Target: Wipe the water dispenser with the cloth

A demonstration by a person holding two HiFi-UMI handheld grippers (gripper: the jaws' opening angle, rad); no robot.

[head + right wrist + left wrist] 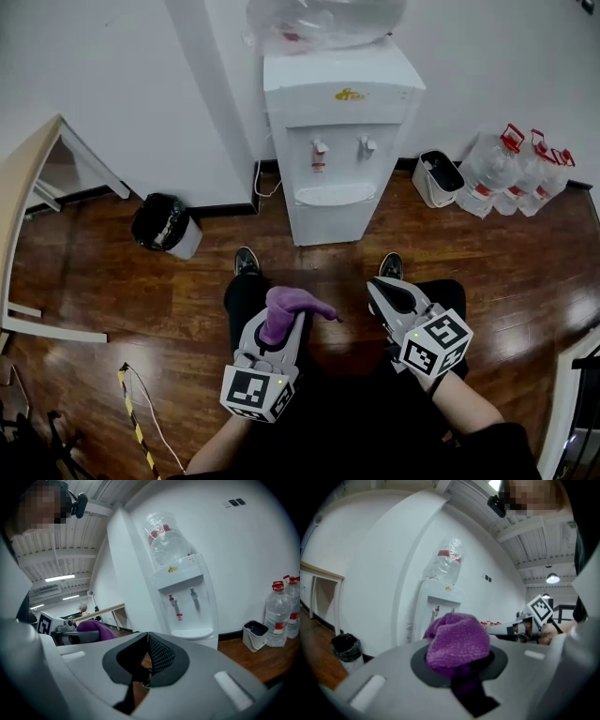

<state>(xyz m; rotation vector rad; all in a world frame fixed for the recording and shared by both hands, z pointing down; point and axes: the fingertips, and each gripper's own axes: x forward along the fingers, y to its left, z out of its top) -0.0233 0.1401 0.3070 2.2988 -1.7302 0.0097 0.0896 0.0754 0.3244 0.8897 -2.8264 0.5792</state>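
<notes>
A white water dispenser [339,141] stands against the far wall, with a clear bottle [323,21] on top and two taps over a drip tray. It also shows in the left gripper view as the dispenser [440,609] and in the right gripper view as the dispenser [187,599]. My left gripper [286,314] is shut on a bunched purple cloth [291,307], which fills its jaws [457,641]. My right gripper [382,292] is shut with nothing between its jaws [148,653]. Both are held low in front of the person's legs, well short of the dispenser.
A black bin [165,225] stands left of the dispenser, a white bin [437,178] and several water bottles [520,172] to its right. A table [28,192] is at the left, a striped cable [136,427] on the wooden floor.
</notes>
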